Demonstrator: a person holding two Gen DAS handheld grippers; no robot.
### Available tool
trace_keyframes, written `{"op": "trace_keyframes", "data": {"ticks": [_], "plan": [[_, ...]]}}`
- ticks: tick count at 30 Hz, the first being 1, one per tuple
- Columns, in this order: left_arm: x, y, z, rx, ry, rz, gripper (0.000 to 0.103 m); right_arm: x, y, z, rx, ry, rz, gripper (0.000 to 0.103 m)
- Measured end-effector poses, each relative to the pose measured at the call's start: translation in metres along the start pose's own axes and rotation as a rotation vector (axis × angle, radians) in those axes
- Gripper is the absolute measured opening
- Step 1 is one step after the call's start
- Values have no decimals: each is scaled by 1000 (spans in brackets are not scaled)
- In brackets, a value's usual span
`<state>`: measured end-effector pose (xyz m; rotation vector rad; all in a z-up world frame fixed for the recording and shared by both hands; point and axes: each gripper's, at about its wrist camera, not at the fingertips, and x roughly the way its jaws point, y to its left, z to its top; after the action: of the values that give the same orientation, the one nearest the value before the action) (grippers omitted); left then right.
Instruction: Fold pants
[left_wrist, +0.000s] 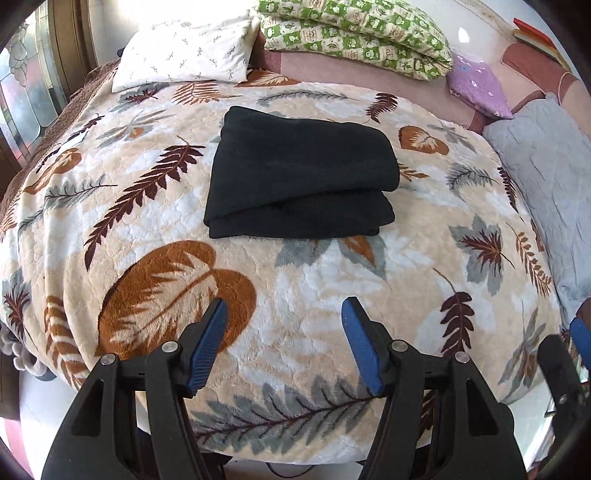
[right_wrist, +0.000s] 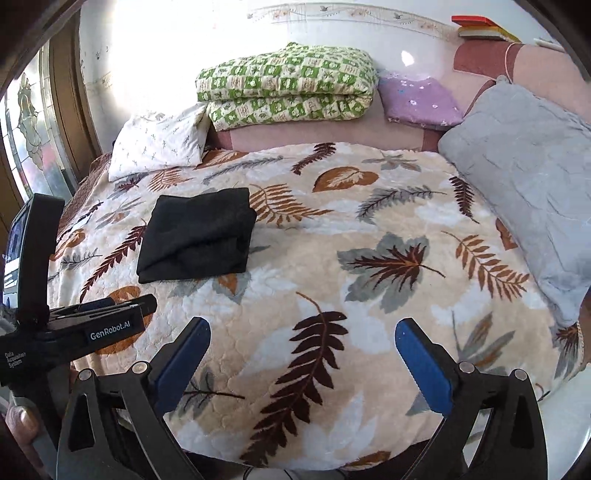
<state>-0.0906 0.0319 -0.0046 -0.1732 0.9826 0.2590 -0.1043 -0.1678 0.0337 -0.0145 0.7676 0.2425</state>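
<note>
The black pants (left_wrist: 301, 173) lie folded into a compact rectangle on the leaf-patterned blanket (left_wrist: 303, 295), in the middle of the bed. They also show in the right wrist view (right_wrist: 197, 236), to the left. My left gripper (left_wrist: 284, 314) is open and empty, held back from the pants near the bed's front edge. My right gripper (right_wrist: 303, 332) is open and empty, to the right of the pants and well apart from them. The left gripper's body (right_wrist: 74, 332) shows at the left of the right wrist view.
A white pillow (left_wrist: 184, 51), a folded green checked quilt (left_wrist: 354, 33) and a purple cushion (left_wrist: 476, 88) lie at the head of the bed. A grey pillow (left_wrist: 546, 177) lies along the right side. Books (right_wrist: 480, 27) rest on the headboard. A window (right_wrist: 33, 122) is at the left.
</note>
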Motion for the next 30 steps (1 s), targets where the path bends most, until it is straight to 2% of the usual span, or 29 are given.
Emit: {"op": "trace_keyframes", "data": {"ticks": [5,12,15,21,28,30], "plan": [[-6,-6,-5,41,-61,62,63,-9,-8,2,10,-40,-8,101],[-9,-2,-6,41,-111,113,63,4,-7,-2,14,-15,9,101],[-6,3,-7,31,-104,130,63,10,-5,-4,-3,-4,7,101],[0,17,-7,-56,-100,82,63,19,-2,-6,-19,20,0,101],[0,21,-6,-92,-137,49,63,28,-5,-6,-16,27,-13,101],[3,20,-4,-81,-117,36,63,30,-6,-5,-16,26,-15,101]]}}
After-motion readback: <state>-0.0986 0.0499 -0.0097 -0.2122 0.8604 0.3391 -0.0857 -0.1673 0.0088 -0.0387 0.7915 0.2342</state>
